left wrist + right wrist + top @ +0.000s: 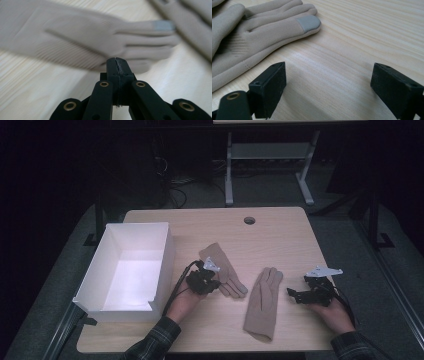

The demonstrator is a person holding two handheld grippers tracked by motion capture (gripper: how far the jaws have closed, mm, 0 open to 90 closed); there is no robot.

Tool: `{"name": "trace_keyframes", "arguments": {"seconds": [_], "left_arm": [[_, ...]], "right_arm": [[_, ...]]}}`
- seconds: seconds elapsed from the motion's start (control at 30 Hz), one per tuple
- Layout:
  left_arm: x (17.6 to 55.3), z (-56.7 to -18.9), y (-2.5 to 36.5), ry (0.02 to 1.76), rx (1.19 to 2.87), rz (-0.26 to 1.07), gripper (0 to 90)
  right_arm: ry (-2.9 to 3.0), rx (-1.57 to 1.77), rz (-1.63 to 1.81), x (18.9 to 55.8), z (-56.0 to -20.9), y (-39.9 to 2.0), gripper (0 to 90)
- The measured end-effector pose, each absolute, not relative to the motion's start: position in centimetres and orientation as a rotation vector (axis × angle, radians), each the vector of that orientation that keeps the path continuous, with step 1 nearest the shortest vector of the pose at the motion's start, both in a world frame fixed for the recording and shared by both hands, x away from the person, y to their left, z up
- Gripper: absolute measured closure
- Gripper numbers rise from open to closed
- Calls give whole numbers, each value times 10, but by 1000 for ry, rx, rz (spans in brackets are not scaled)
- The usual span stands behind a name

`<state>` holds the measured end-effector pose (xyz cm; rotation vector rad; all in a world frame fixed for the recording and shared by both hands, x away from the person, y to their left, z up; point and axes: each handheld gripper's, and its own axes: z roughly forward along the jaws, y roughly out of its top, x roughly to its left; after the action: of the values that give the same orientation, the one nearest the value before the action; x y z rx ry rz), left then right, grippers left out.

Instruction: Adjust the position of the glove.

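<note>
Two beige gloves lie on the light wooden worktop (280, 235), seen from the high view: the left glove (223, 268) slants from far left to near right with its fingers toward the person, and the right glove (262, 302) lies near the middle with its fingers pointing far and its cuff toward the near edge. An open white box (127, 270) stands at the left side of the worktop, just beside the person's left hand (184, 304). The right hand (334, 314) rests near the right edge, well apart from the box.

From above, the left tongs (212, 285) sit at the near edge of the left glove, though that view is too small and dark to show the jaws. The left gripper view brings this close: the left tongs (116, 65) have their jaws pressed together, with their tip at the lower edge of the glove (82, 40), by its fingers; whether any fabric is pinched between them I cannot tell. A grey pad on one glove finger (163, 25) appears here.

The right gripper view shows the right tongs (329, 75) spread wide over bare wood, holding nothing, with the right glove (249, 37) lying just to the left of the jaws and apart from them. Its grey fingertip patch (308, 23) is plain in this view. In the high view the right tongs (295, 293) point left toward that glove.
</note>
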<state>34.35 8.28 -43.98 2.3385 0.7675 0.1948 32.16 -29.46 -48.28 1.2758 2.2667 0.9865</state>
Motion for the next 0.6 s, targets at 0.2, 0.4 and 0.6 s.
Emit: {"name": "trace_keyframes", "arguments": {"seconds": [0.2, 0.4, 0.6], "left_arm": [[339, -443, 60, 675, 2380, 174, 897], [346, -453, 47, 668, 2392, 169, 897], [359, -454, 30, 675, 2373, 180, 895]], "right_arm": [[2267, 1275, 987, 322, -483, -295, 127], [2267, 1275, 987, 322, -483, -295, 127], [2268, 1275, 988, 322, -483, -295, 127]]}}
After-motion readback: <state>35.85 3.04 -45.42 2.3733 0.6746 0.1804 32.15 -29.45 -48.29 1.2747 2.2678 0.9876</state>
